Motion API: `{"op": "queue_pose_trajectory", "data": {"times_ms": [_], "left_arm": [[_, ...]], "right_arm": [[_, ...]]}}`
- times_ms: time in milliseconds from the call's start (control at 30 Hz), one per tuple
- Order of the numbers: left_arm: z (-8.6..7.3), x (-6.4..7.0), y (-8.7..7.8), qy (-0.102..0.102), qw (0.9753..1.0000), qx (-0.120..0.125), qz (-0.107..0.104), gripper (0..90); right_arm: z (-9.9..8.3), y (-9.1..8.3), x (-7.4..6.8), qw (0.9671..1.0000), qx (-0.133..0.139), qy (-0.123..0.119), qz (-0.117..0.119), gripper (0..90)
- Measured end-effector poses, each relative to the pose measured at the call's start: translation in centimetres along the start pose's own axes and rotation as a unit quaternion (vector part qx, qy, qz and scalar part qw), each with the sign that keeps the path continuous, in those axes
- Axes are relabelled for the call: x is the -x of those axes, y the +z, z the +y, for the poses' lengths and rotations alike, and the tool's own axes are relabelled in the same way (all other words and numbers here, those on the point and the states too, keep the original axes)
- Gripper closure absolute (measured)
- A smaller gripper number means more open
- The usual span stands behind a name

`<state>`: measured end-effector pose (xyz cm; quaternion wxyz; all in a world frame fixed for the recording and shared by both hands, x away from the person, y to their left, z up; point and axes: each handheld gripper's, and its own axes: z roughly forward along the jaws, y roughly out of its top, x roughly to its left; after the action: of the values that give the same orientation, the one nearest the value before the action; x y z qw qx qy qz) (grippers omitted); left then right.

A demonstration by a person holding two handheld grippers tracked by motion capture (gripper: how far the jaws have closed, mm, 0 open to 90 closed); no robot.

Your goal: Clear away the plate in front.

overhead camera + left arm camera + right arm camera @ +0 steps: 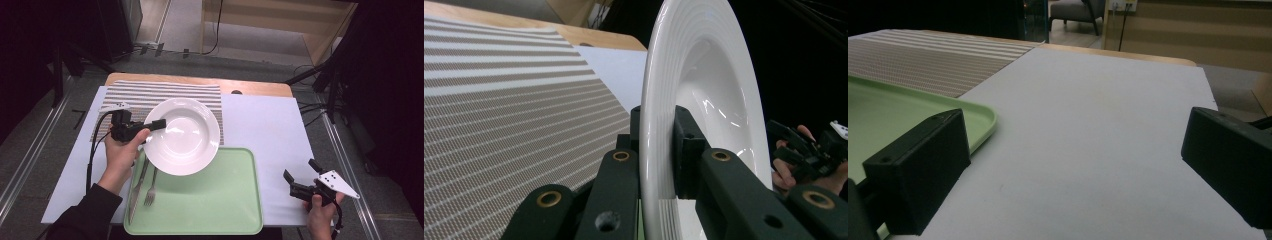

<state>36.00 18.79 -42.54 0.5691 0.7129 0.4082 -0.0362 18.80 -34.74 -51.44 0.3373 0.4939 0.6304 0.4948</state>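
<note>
One green tray (210,200) is seen nearest the person, lying on a white sheet (260,125) that covers the table. Two pieces of cutlery are counted on the tray's left part: one knife (135,192) and one fork (151,190), lying side by side. At the near right, beside the tray and over the white sheet, the right gripper (300,176) is held with its jaws spread wide and nothing between them. Farther in, one white plate (181,136) is gripped at its left rim by the left gripper (158,124), whose jaws are closed narrowly on that rim, one on each face. The plate is held above the tray's far left corner and the near edge of one striped mat (150,95). Beyond the mat, a wooden table edge (260,88) is seen. No brand, label or readable writing is made out on anything.
</note>
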Motion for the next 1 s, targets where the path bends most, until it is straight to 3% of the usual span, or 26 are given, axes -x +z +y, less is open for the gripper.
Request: {"op": "queue_pose_trajectory", "data": {"times_ms": [600,1000], "left_arm": [[-4.2,1.4,0.6,0.007,0.9988,-0.044,-0.019,82.8],[-6.1,2.2,1.4,0.012,0.9963,-0.078,-0.034,82.7]], "right_arm": [[0.0,0.0,0.0,1.0000,0.001,-0.004,-0.001,0.0],[0.0,0.1,0.0,1.0000,0.001,-0.003,-0.001,0.0]]}}
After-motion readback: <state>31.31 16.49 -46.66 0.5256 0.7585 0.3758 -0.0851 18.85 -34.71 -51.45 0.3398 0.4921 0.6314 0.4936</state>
